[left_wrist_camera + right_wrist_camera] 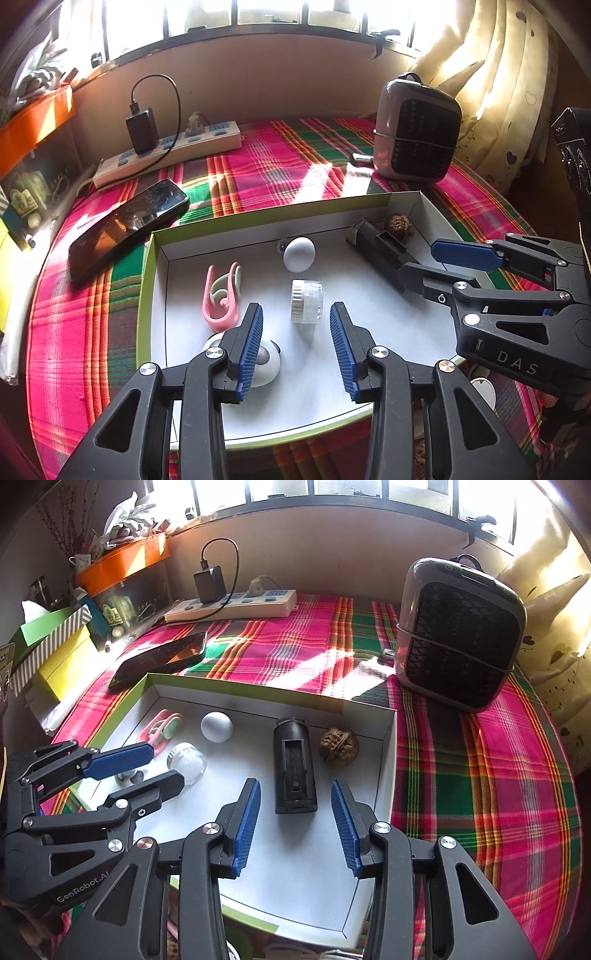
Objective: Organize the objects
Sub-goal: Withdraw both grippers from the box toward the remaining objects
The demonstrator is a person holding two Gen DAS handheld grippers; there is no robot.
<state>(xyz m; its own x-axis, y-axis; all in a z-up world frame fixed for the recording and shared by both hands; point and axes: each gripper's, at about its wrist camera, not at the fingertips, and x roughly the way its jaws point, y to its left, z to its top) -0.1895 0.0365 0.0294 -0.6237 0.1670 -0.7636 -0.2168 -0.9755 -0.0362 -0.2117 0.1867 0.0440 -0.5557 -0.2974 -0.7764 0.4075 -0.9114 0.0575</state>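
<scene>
Lighting: strong daylight from the barred window (pixel 236 14) at the far side, blown out to white in both views. Sun patches fall across the plaid cloth (pixel 280 653) and brighten the curtain (pixel 491 74) at far right. Glare: the phone screen (pixel 125 225) reflects the window; the white tray floor (pixel 303 849) is bright, with soft short shadows beside its contents. Left shelf area dimmer. Distortion: heavy fisheye bending of straight edges, dark vignette in the corners. Focus: centre sharp, slight softness and colour fringing toward the rims.
</scene>
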